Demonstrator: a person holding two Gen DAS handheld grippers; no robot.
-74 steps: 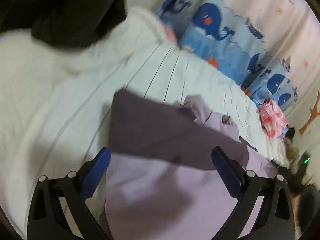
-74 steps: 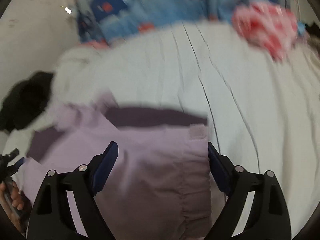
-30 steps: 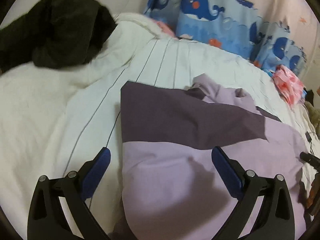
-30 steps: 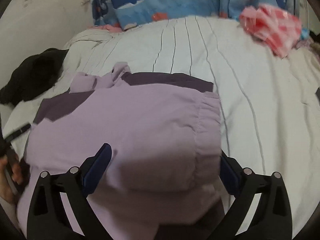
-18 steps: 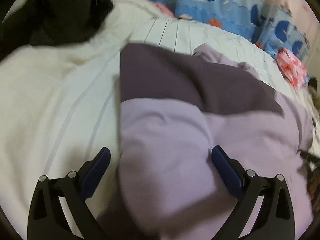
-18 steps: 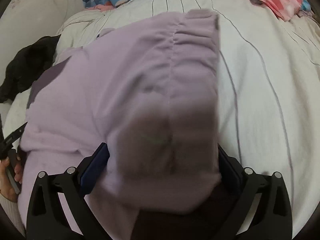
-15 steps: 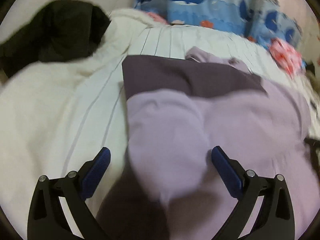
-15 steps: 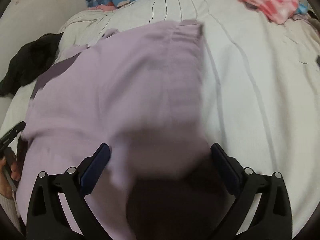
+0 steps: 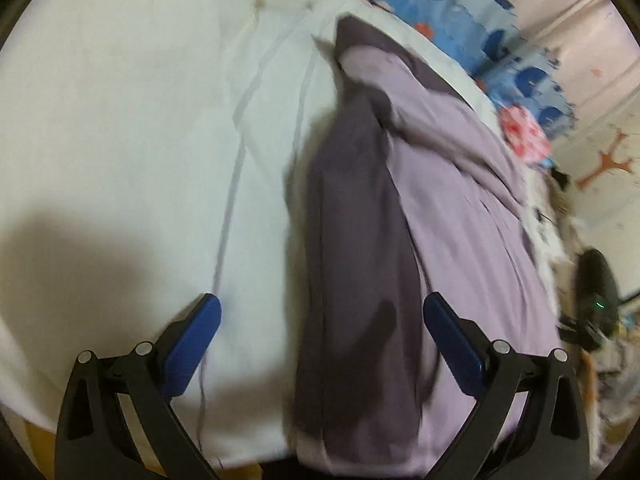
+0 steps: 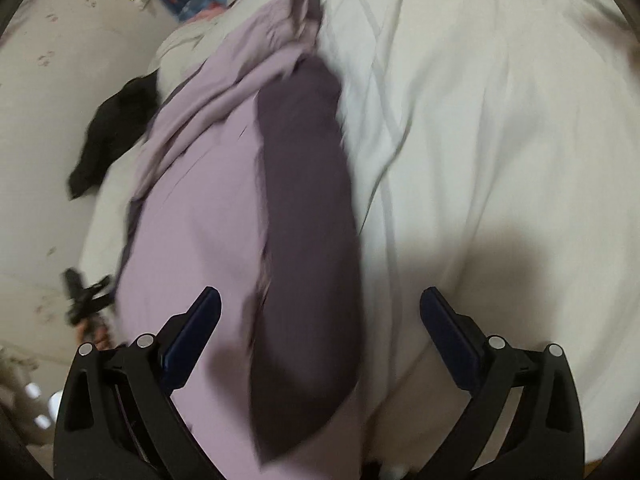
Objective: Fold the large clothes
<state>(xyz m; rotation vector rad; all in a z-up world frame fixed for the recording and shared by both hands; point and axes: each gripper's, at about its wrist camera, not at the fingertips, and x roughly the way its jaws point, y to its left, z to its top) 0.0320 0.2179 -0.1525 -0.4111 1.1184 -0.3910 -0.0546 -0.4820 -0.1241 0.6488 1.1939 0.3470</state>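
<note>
On the white bed [image 9: 120,120], the lilac-and-dark-purple garment [image 9: 460,208] lies folded lengthwise, rumpled.

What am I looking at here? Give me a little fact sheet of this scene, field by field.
Setting: white striped bedsheet on a bed
Main item: two-tone lilac and dark purple garment, lying in a long strip
Left gripper: open, over the garment's dark edge
Right gripper: open, holding nothing
Nearby: black cloth, blue whale-print fabric, pink crumpled item
</note>
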